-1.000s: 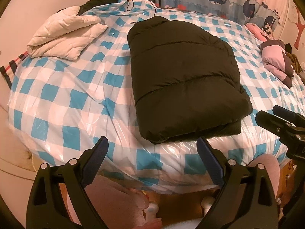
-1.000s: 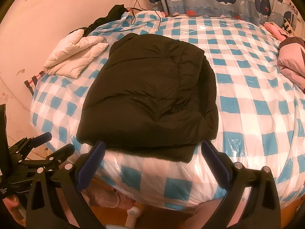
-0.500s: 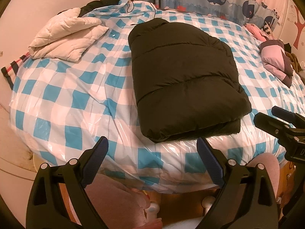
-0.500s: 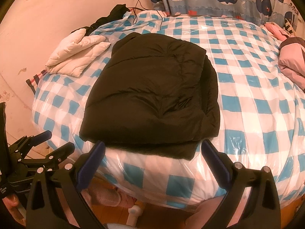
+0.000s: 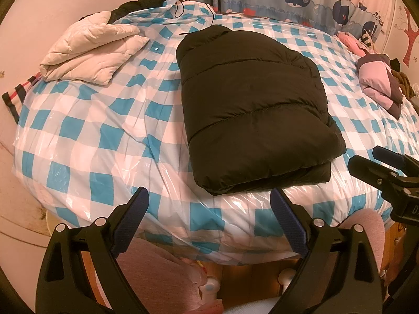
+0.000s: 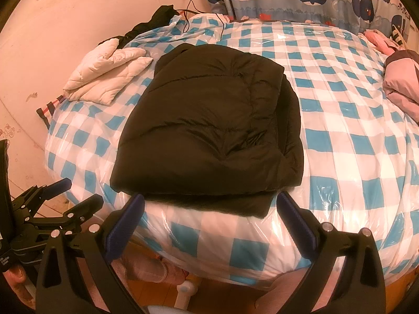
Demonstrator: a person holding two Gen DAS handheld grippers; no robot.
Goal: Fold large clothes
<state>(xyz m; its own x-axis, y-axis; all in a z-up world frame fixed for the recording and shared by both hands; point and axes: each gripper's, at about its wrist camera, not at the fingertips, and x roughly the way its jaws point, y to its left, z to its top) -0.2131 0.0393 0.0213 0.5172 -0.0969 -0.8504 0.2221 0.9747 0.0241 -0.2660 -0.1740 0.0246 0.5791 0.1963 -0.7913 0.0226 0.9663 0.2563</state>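
Both handheld grippers have drawn back a little from the bed over the last second, so the folded black puffer jacket (image 5: 254, 107) sits slightly farther up in each wrist view; the jacket itself has not shifted. It lies as a thick, neat rectangle on the blue-and-white checked bed (image 5: 86, 130), which is covered in clear plastic, with its near edge close to the foot of the mattress. The left gripper (image 5: 209, 206) hangs just off that edge with its jaws spread wide and holding nothing; the right gripper (image 6: 209, 209) does the same, jaws wide apart and empty, just short of the jacket's hem. Folding of this garment looks finished, and the likely next move is to lift the bundle aside or fetch another piece, which would call for both grippers closing on the stacked layers together so they do not slide open. A folded cream quilted jacket (image 5: 91, 52) rests far left, a pink garment (image 5: 377, 83) far right. No brand or readable writing shows on the clothing.
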